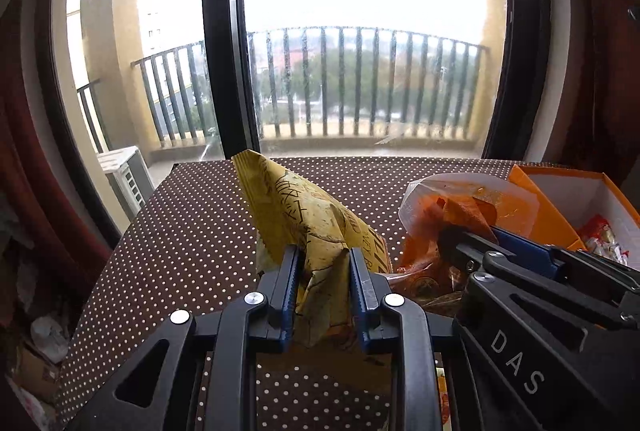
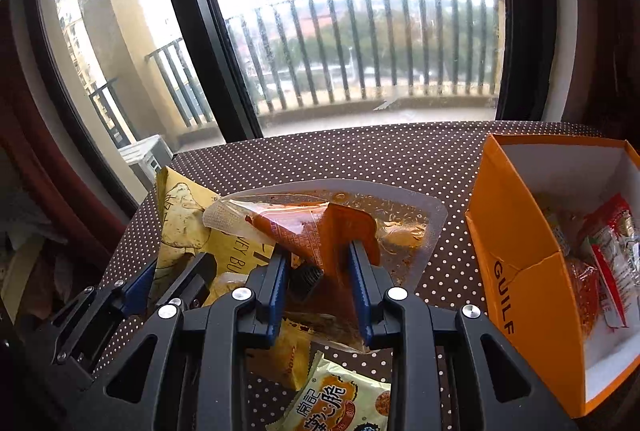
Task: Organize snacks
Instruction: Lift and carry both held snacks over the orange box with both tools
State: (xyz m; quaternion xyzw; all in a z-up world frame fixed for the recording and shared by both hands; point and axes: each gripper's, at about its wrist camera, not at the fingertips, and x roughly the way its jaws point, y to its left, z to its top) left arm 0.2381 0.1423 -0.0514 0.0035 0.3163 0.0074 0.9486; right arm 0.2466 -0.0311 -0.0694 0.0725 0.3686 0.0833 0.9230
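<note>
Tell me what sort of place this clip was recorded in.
Most likely a room in an upper-floor flat: a table with a dotted brown cloth stands against a large window, and outside is a railed balcony with tall buildings beyond.

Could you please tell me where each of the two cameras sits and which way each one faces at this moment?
Left wrist view: on the left gripper, facing along its fingers to the balcony window; its jaws pinch a yellow snack bag; the right gripper shows beside it.
Right wrist view: on the right gripper, facing the same window; jaws pinch a clear orange sauce pouch; the left gripper shows at left.
Shared: polka-dot tablecloth, orange box, both packets.
</note>
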